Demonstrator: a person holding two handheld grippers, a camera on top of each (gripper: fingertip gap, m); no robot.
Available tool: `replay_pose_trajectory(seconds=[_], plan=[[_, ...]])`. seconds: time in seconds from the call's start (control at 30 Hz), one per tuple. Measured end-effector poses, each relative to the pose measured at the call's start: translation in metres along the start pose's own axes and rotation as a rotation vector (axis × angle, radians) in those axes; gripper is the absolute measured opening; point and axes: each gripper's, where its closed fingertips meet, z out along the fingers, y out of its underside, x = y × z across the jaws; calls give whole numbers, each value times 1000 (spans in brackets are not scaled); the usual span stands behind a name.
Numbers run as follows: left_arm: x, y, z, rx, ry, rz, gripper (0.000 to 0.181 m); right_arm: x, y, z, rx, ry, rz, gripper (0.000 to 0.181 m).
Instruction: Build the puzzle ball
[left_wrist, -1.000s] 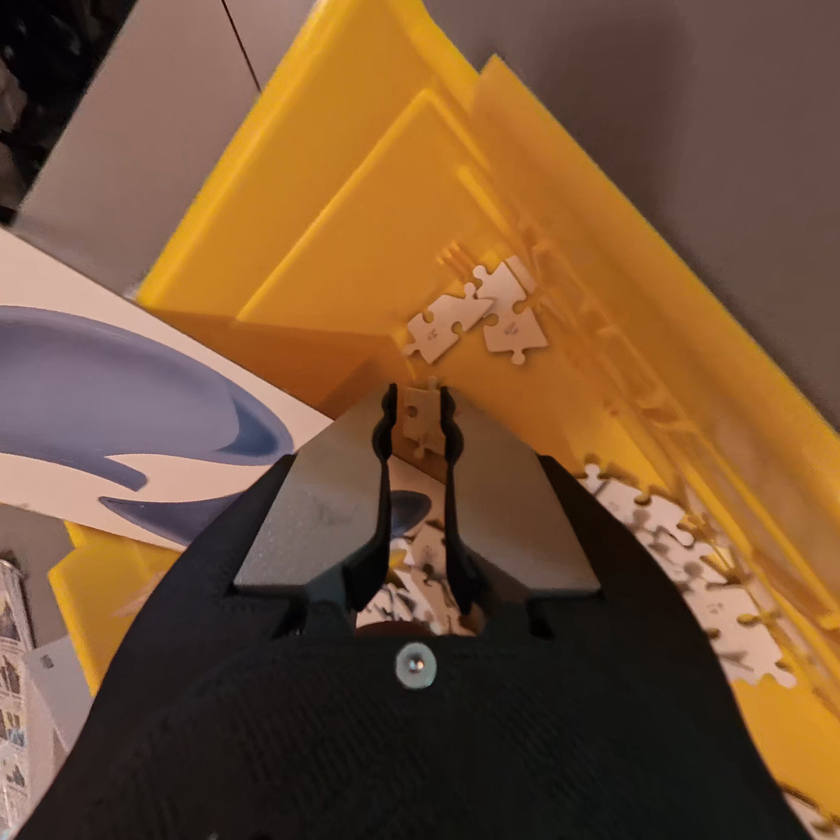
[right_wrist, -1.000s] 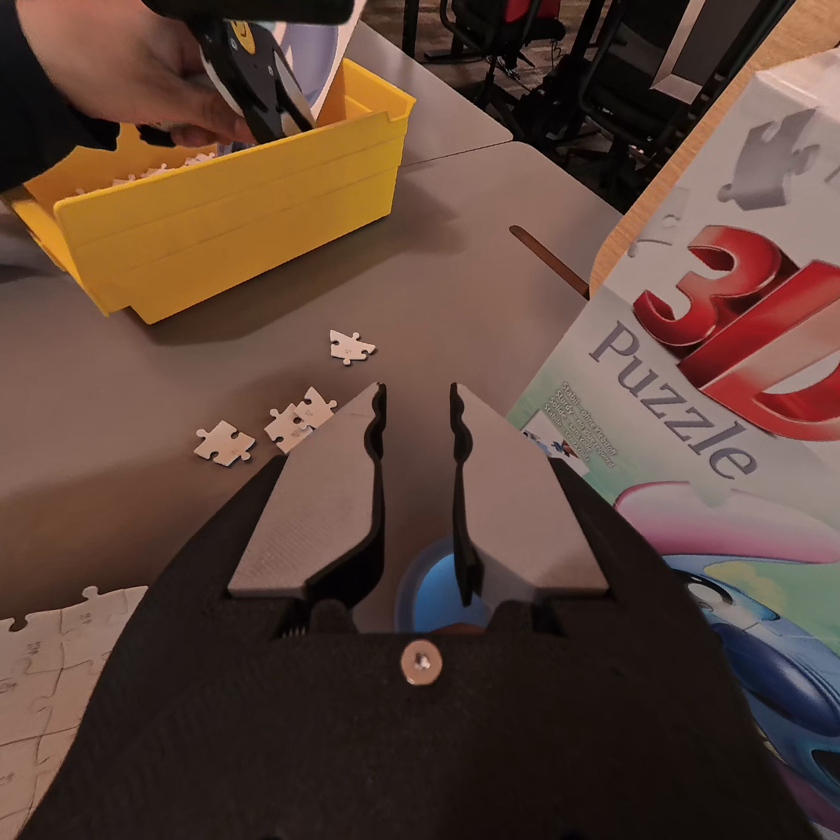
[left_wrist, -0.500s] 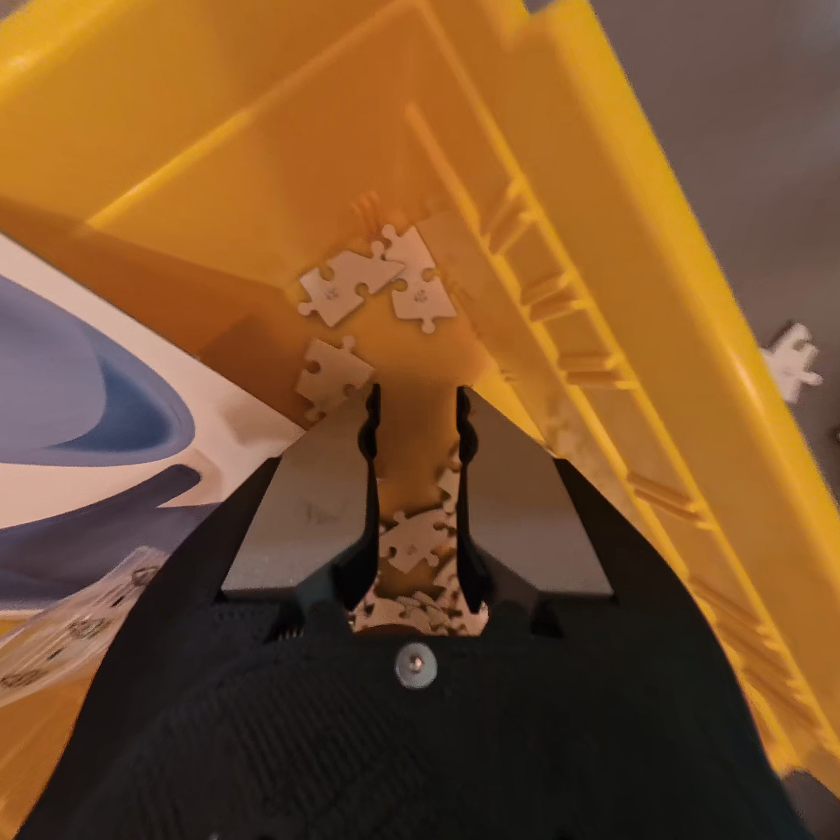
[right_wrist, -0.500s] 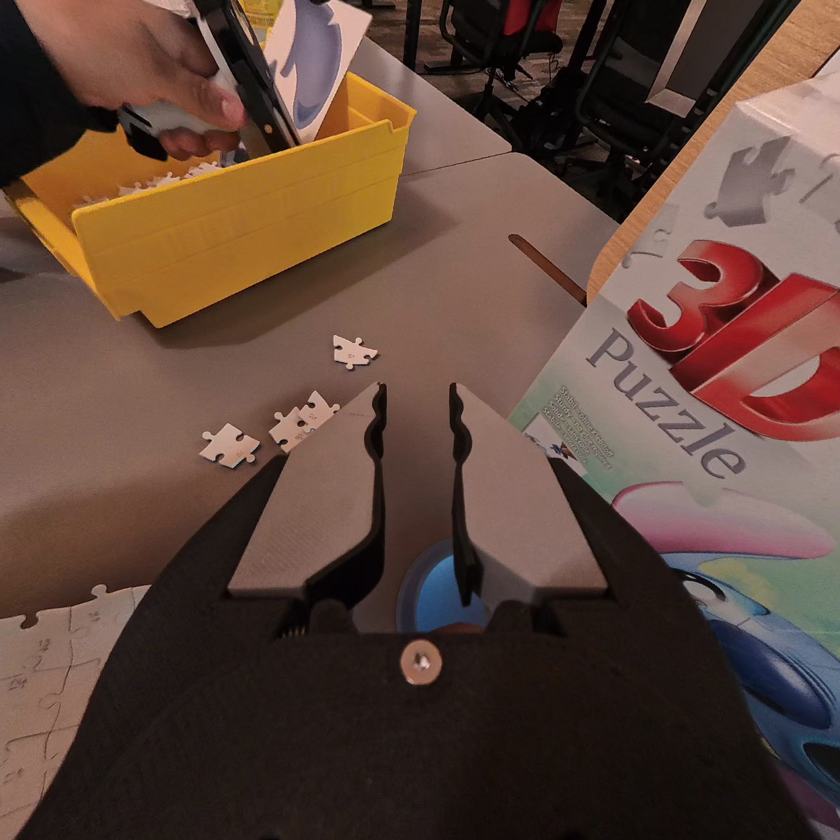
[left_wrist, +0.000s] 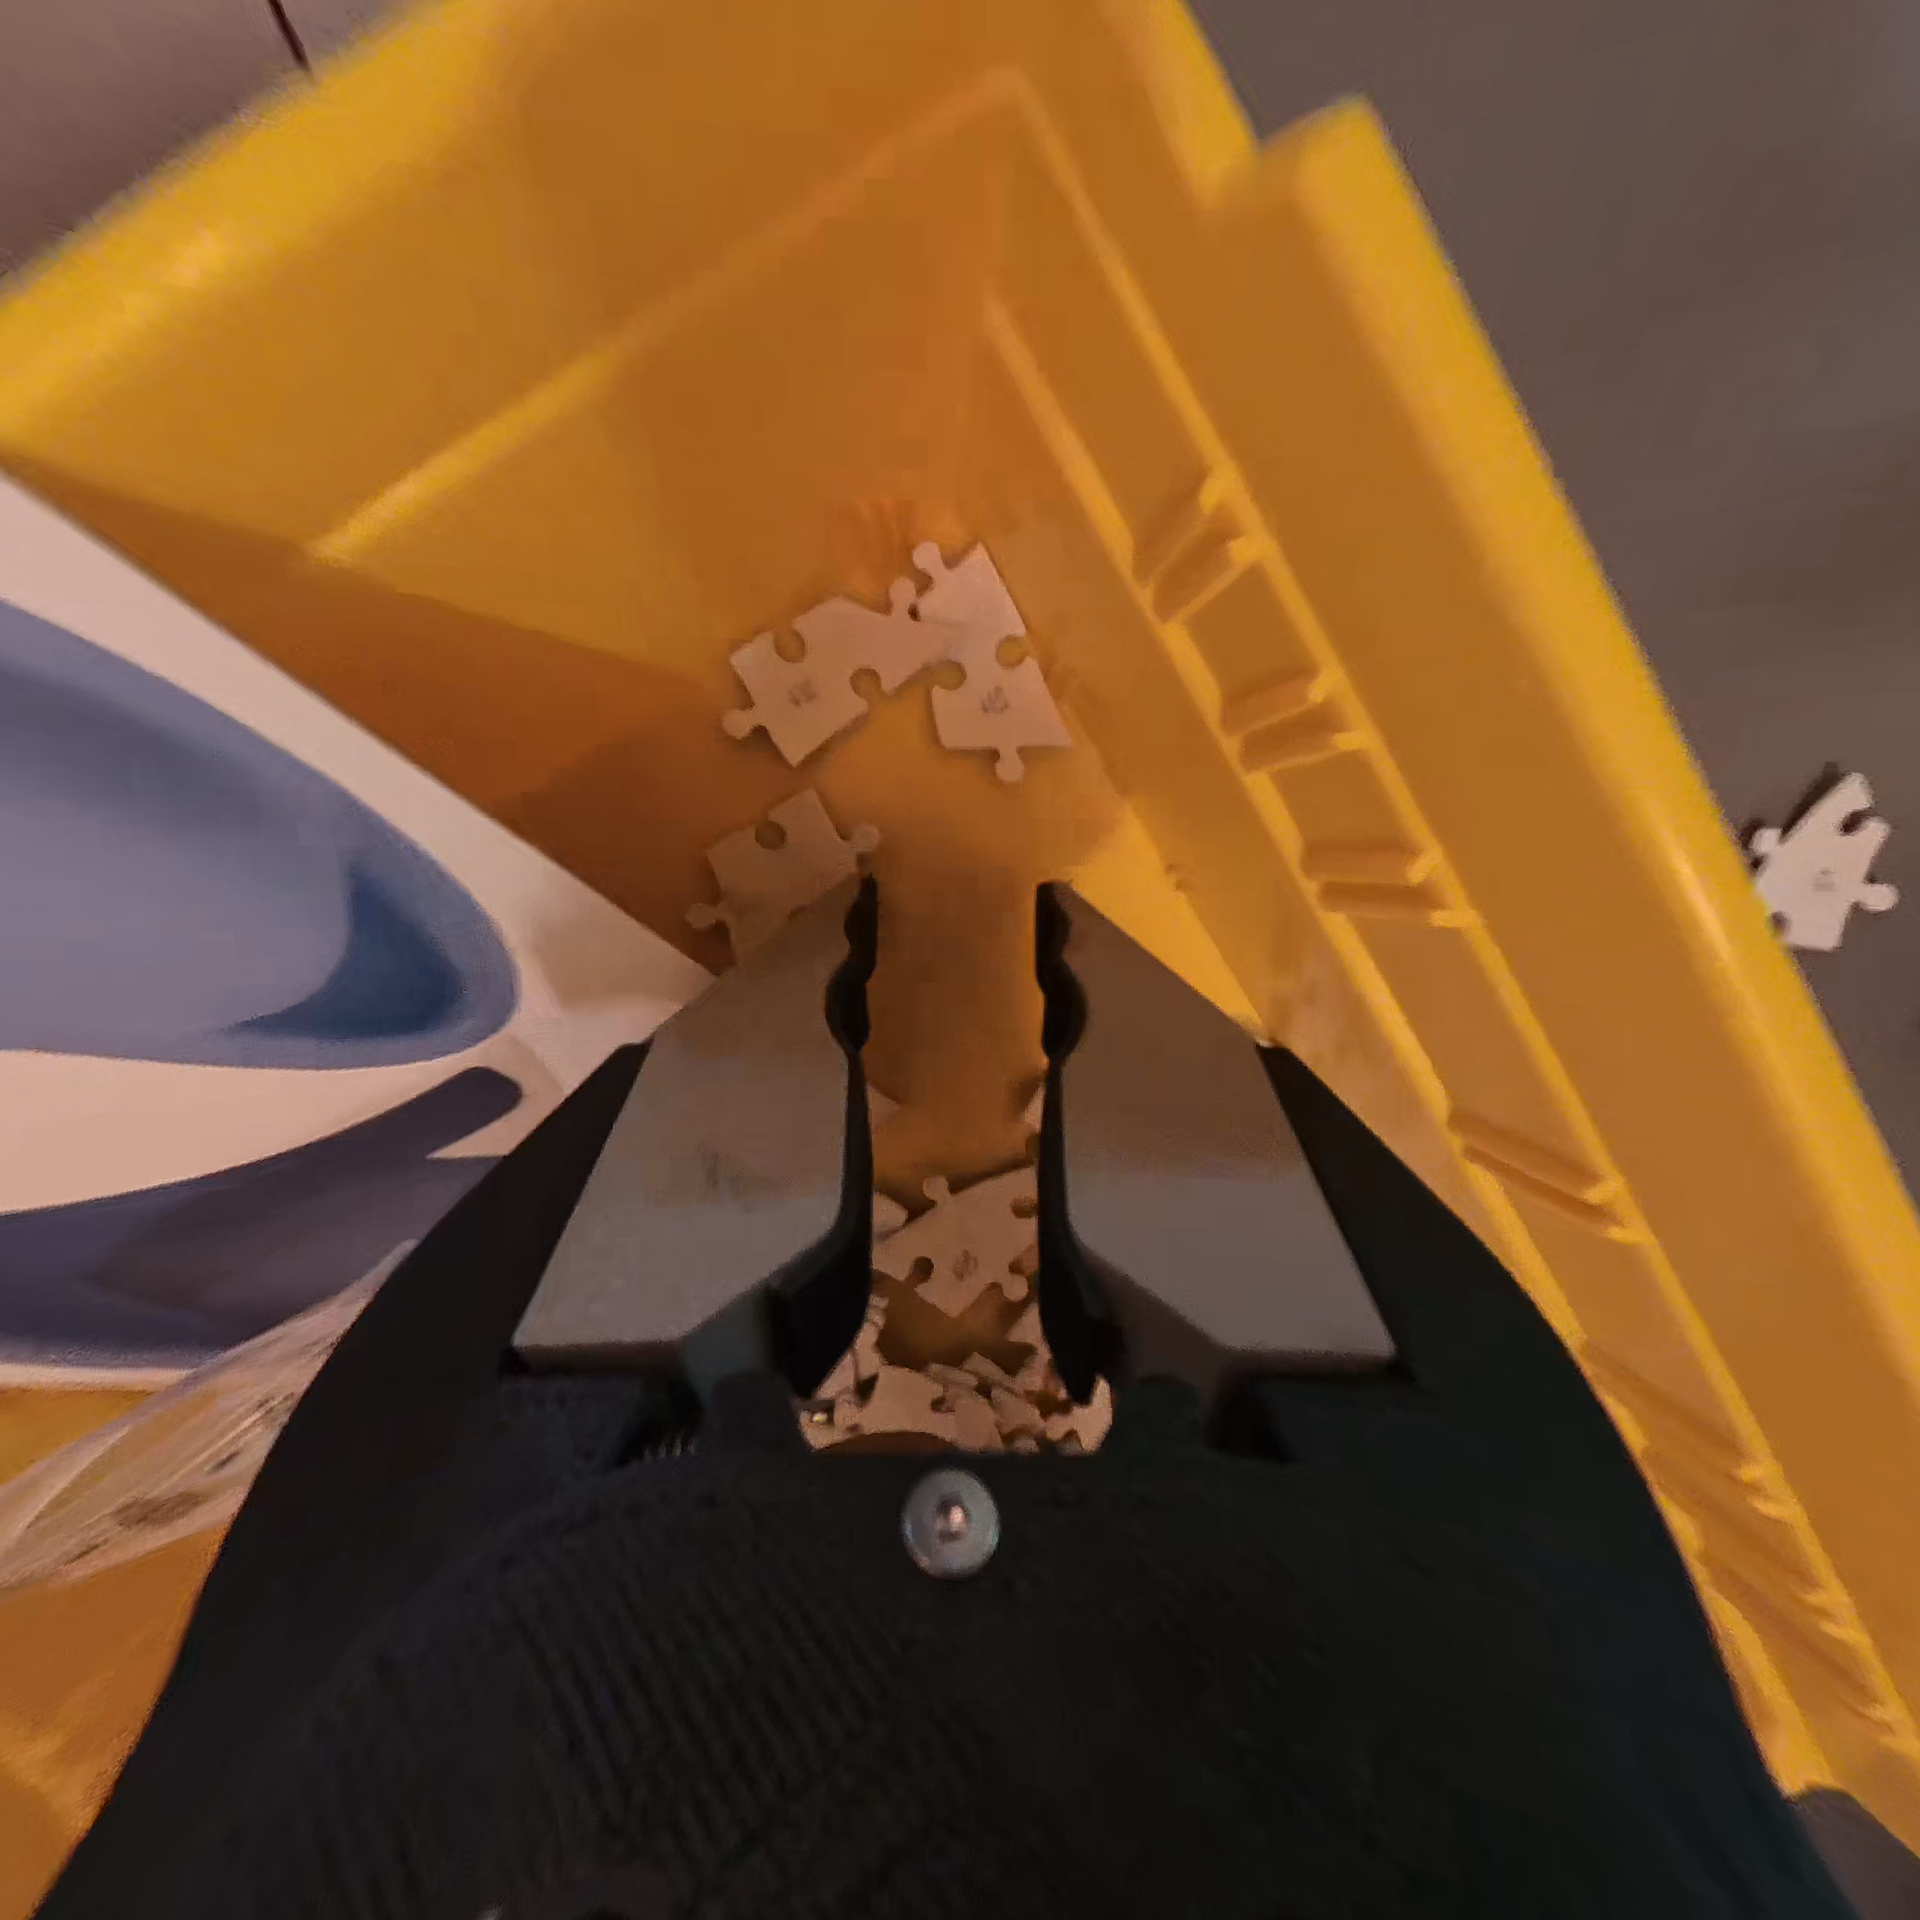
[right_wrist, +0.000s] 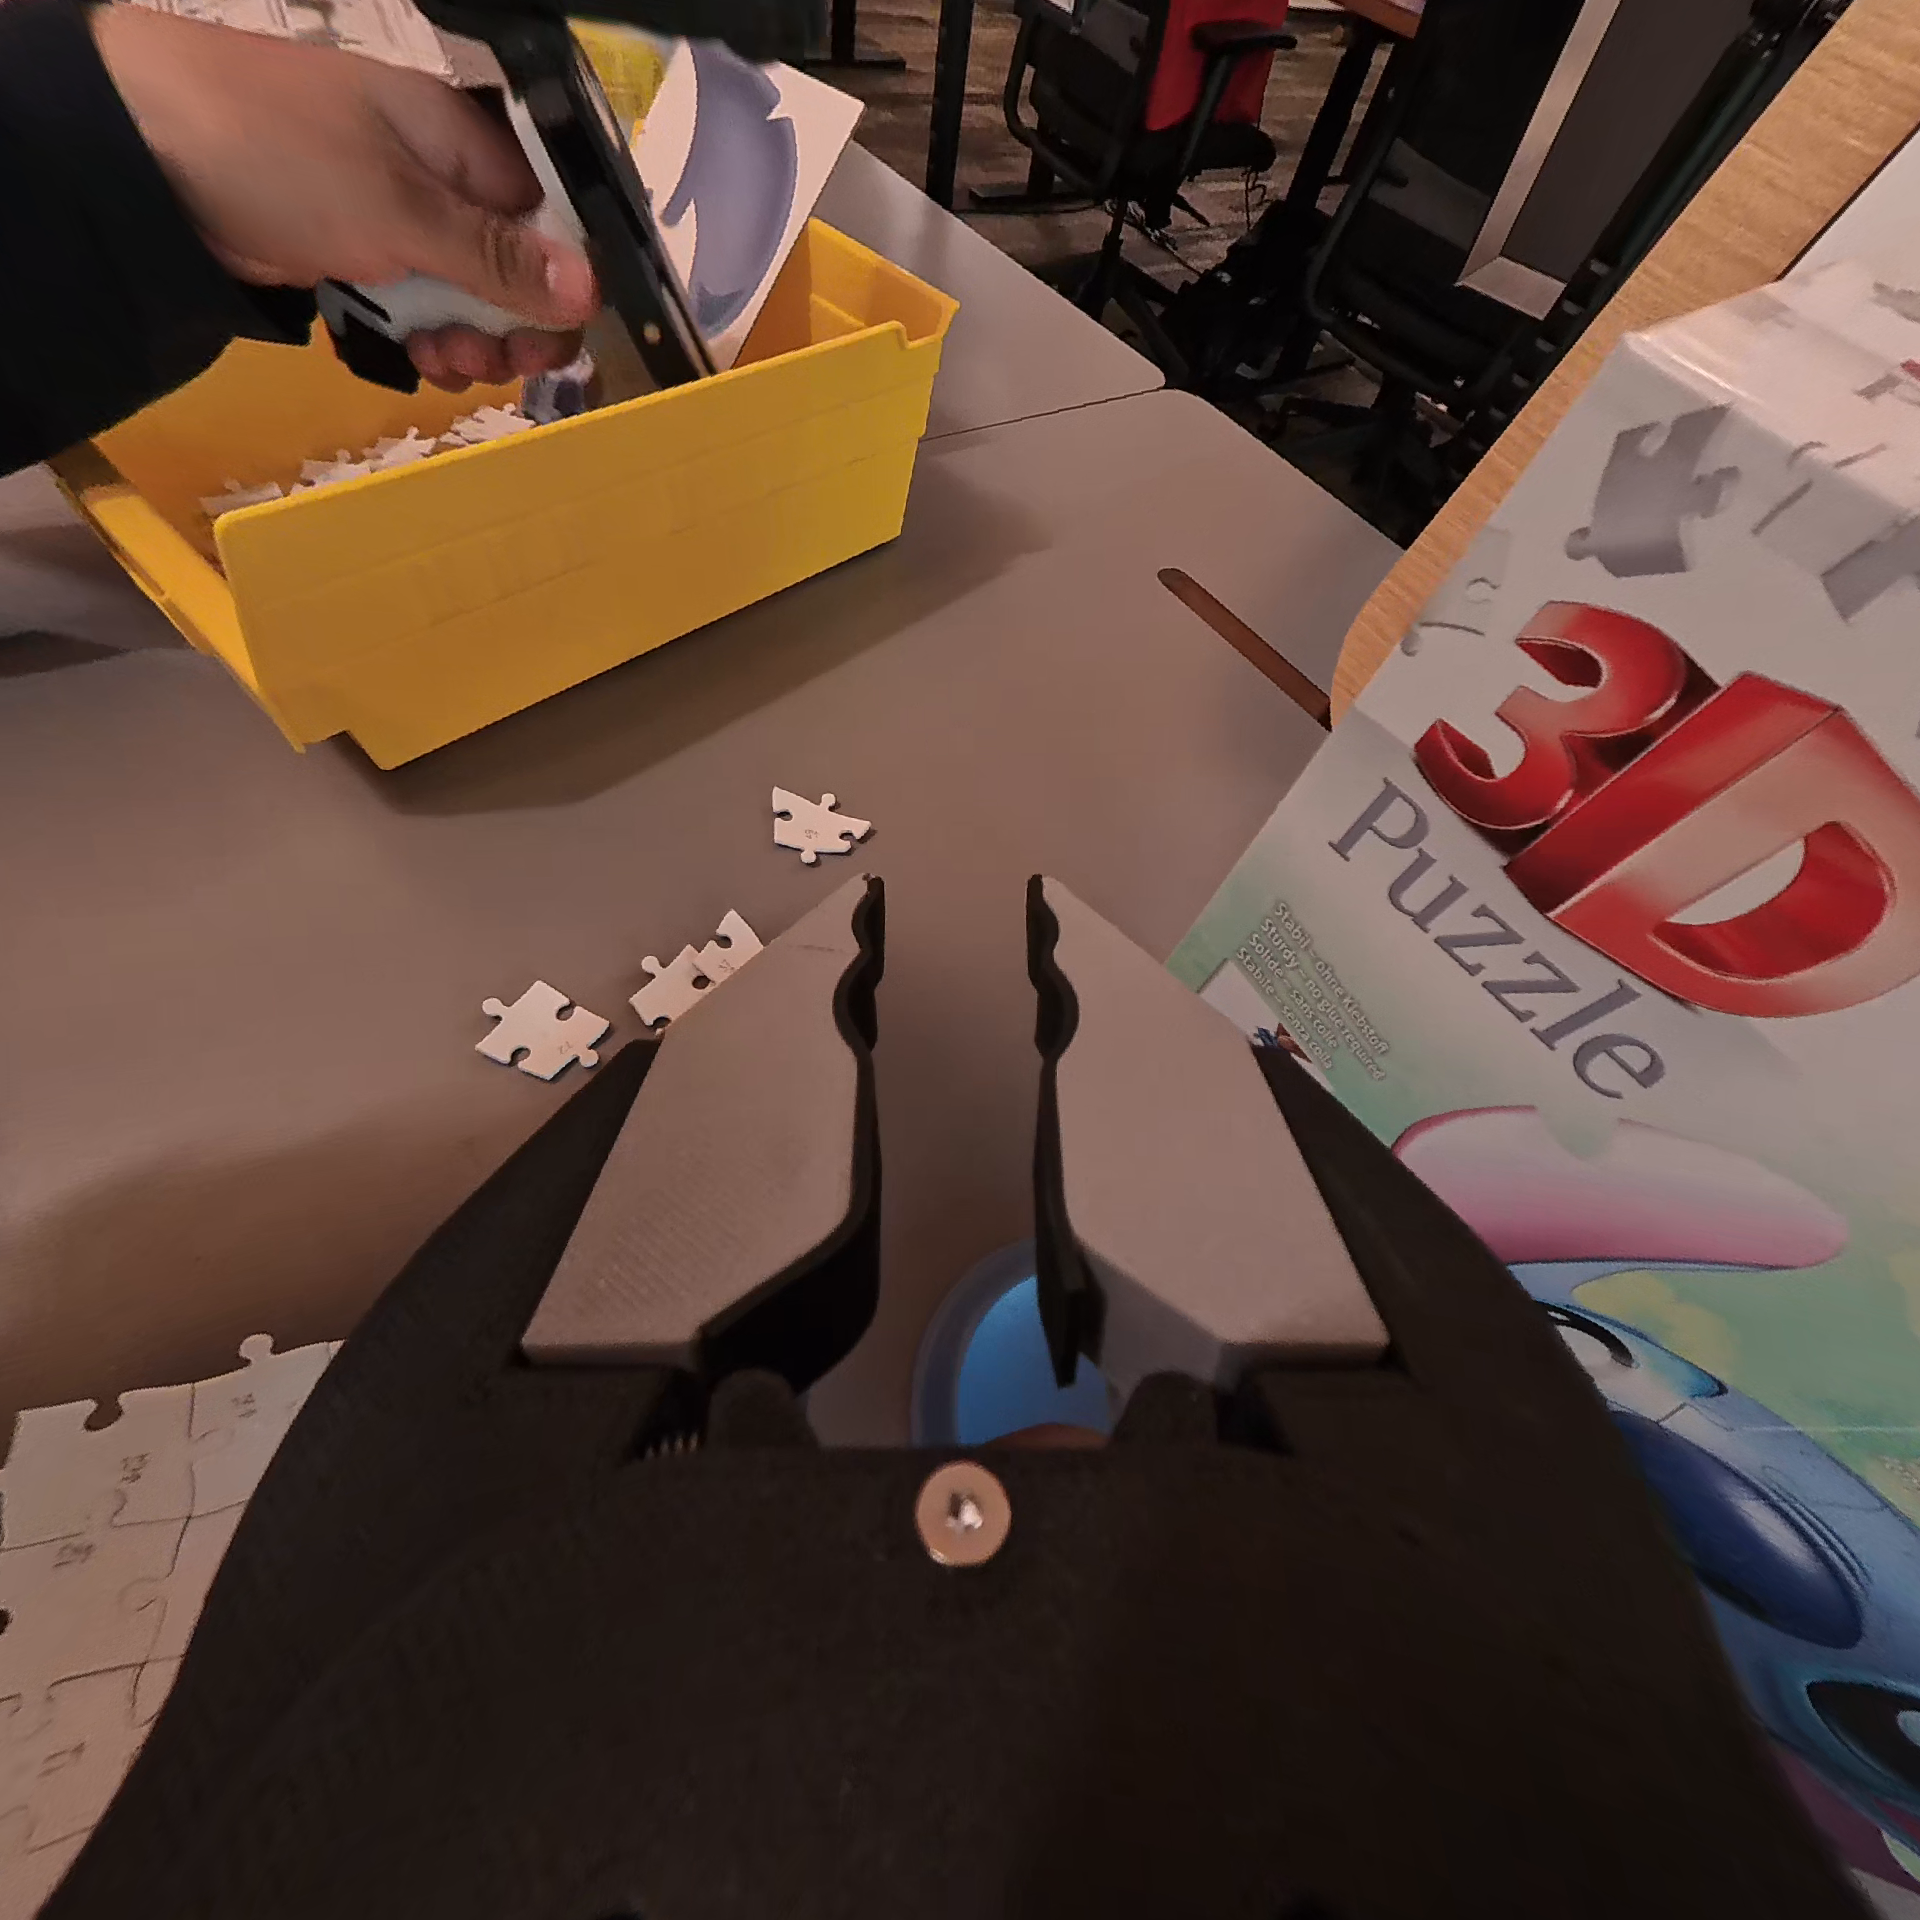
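My left gripper (left_wrist: 956, 894) is open and empty inside the yellow bin (left_wrist: 644, 343). Two joined white puzzle pieces (left_wrist: 894, 665) lie on the bin floor ahead of it. A single piece (left_wrist: 779, 862) lies by the left fingertip. Several more pieces (left_wrist: 956, 1257) lie under the fingers. My right gripper (right_wrist: 951, 888) is open and empty above the grey table (right_wrist: 260, 935). Loose pieces (right_wrist: 816, 823) (right_wrist: 542, 1029) (right_wrist: 691, 971) lie on the table ahead of it. A flat assembled puzzle section (right_wrist: 94, 1507) lies at the lower left. The yellow bin (right_wrist: 582, 582) stands far left, with the left gripper (right_wrist: 613, 239) in it.
A white and blue printed card (left_wrist: 208, 904) leans in the bin's left side; it also shows in the right wrist view (right_wrist: 727, 177). The puzzle box (right_wrist: 1662, 935) stands at the right. A blue round stand (right_wrist: 997, 1351) sits under the right fingers. Office chairs (right_wrist: 1195, 125) stand beyond the table. The gap from one gripper's tips to the other's is roughly 30 cm. The flat assembled puzzle section (right_wrist: 94, 1507) lies around 20 cm away from my right fingertips.
My left gripper let go of the piece it held and opened; that piece now lies by the left fingertip. The right gripper has barely moved.
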Motion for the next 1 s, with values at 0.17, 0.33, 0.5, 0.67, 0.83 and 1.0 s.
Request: replay_pose_trajectory(seconds=[0.17, 0.33, 0.5, 0.67, 0.83, 1.0], plan=[[30, 6, -2, -41, 178, -13, 38, 1, -1, -2, 6, 2, 4, 23], [34, -15, -32, 90, 306, -61, 34, 3, 0, -5, 10, 6, 6, 23], [5, -44, -55, 273, 158, -92, 46, 2, 0, -4, 10, -3, 11, 23], [-5, -33, -24, 178, -58, -72, 49, -3, -5, -6, 27, -16, 14, 24], [-6, -10, -3, -26, -232, 38, 52, -9, -14, -16, 62, -48, 12, 25], [-13, -4, -1, -201, -287, 18, 42, -20, -18, -28, 91, -95, -1, 25]])
